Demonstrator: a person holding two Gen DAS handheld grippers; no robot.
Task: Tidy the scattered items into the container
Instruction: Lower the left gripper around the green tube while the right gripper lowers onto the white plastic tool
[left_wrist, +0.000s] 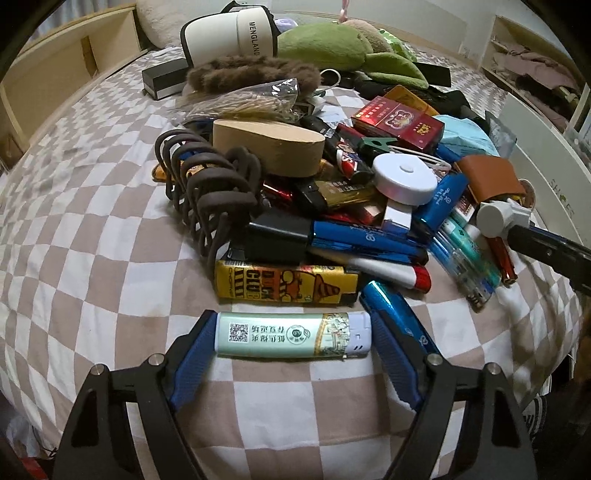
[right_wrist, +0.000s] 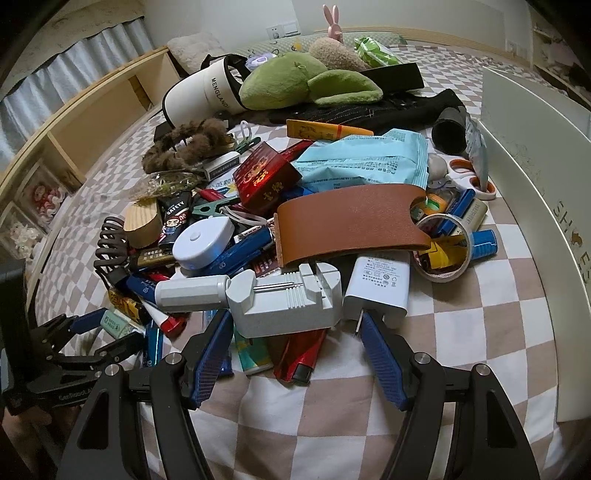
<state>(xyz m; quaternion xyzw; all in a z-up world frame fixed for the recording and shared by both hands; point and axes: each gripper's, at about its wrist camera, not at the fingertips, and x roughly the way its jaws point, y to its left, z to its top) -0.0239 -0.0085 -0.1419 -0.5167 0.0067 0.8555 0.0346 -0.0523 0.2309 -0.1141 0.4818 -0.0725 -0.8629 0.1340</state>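
Between the blue-padded fingers of our left tool (left_wrist: 292, 338) lies a pale green and white plastic lighter (left_wrist: 293, 335), sideways on the checked brown and white bedspread (left_wrist: 92, 258). The fingers stand at its two ends, spread as wide as the lighter is long; we cannot tell whether they press on it or only bracket it. From the right wrist view, the same left tool (right_wrist: 110, 328) shows at the lower left with the lighter (right_wrist: 116, 324) between its fingers.

Just behind the lighter lies a yellow lighter printed with black letters (left_wrist: 286, 287), and to its right a shiny blue lighter (left_wrist: 395, 317). Beyond them rises a jumbled heap on the bed: a dark brown plastic claw hair clip (left_wrist: 210, 184), a tan oval wooden block (left_wrist: 267, 146), a round white tape measure (left_wrist: 404, 177), a red cigarette pack (left_wrist: 399, 123), and a green plush toy (left_wrist: 332, 46) at the far side.

Our right tool (right_wrist: 295, 332) hovers low at the near edge of the heap, its jaws wide apart and holding nothing. Between and just past its fingers lie a grey plastic watch-link remover with a cylindrical handle (right_wrist: 266, 295) and a red lighter (right_wrist: 299, 354); a white wall charger (right_wrist: 380, 284) sits beside the right finger. Behind these curls a brown leather strap (right_wrist: 347, 221). A white cardboard box wall (right_wrist: 524, 221) stands along the right, well apart from the pale green lighter.
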